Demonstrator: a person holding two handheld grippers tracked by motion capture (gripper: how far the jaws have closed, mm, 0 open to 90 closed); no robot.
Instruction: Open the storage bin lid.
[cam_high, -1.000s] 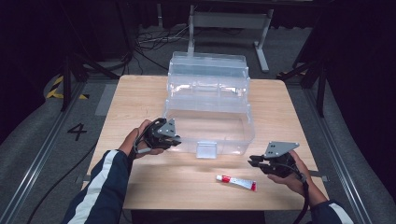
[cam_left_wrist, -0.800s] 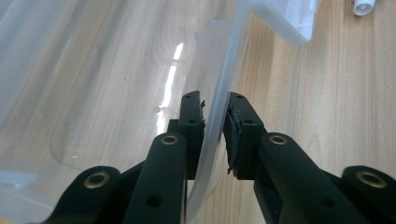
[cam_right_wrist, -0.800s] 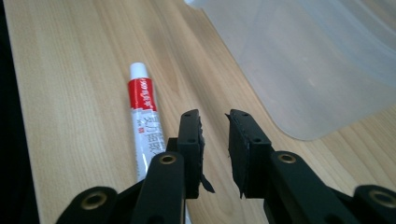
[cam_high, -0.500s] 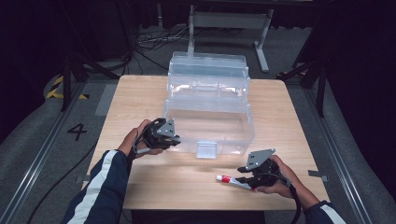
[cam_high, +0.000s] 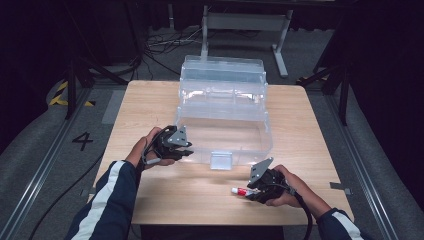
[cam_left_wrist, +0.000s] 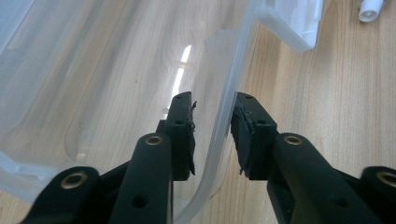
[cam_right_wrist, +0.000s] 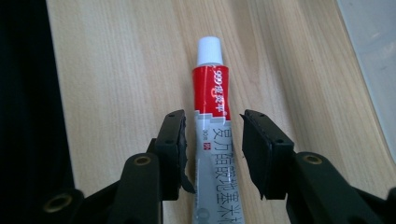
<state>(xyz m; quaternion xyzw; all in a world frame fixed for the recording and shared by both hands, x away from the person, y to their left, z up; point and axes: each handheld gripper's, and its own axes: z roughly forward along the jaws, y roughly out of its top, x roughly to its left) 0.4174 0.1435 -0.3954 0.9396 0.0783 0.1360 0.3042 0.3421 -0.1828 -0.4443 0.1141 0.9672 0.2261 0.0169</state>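
The small ointment tube with a white cap, a red band and a grey printed body lay flat on the light wooden counter, just in front of the clear plastic storage box with stepped trays and apart from it. It had not yet been lifted, so the work was judged to be at its start: the grasp was still to be made, and the carrying of the tube, probably into the box, was left.

The right gripper was placed astride the tube's grey body, its jaws apart after having just been opening, with the tube between them; one pad looked close against the tube, the other stood clear, and no clamping was seen. In the high view the right gripper was seen at the tube's rear end.

The left gripper was set over the box's front wall, one jaw inside and one outside; its jaws had just been opening, and a gap was seen on both sides of the wall.

The tube's long axis ran along the counter's front edge, its cap pointed away from the right gripper, toward the person's left.
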